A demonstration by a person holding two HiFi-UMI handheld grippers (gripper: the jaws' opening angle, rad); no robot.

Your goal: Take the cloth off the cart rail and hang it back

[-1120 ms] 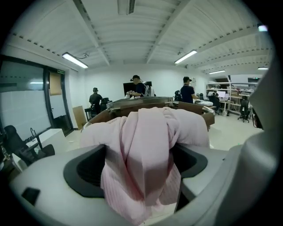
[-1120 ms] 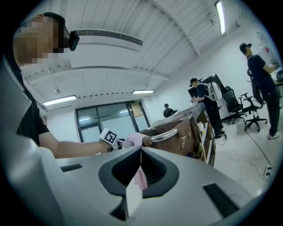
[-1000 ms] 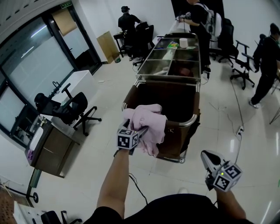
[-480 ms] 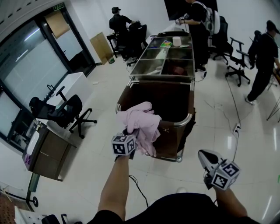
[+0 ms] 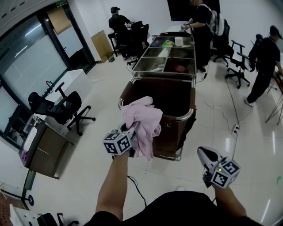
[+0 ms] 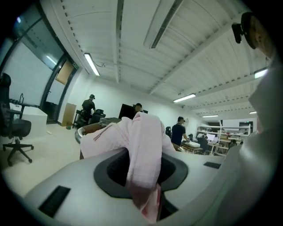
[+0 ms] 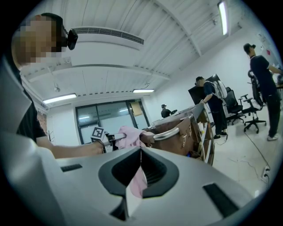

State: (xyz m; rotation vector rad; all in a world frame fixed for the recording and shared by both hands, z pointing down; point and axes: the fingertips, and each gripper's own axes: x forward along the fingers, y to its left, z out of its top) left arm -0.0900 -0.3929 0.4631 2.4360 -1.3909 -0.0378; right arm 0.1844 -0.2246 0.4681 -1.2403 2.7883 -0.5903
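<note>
Pinching the pink cloth (image 5: 143, 120) in jaws that have just been closing on it, the left gripper (image 5: 134, 130) holds it bunched up at the near left corner of the brown cart (image 5: 174, 132), by its rail (image 5: 189, 117). The right gripper (image 5: 204, 153), jaws pressed together on nothing, hangs well apart to the right over the floor (image 5: 247, 145). Three people (image 5: 116, 20) are beyond the cart, one black chair (image 5: 62, 110) stands near left, and the green sign (image 5: 56, 5) is too small to read.
</note>
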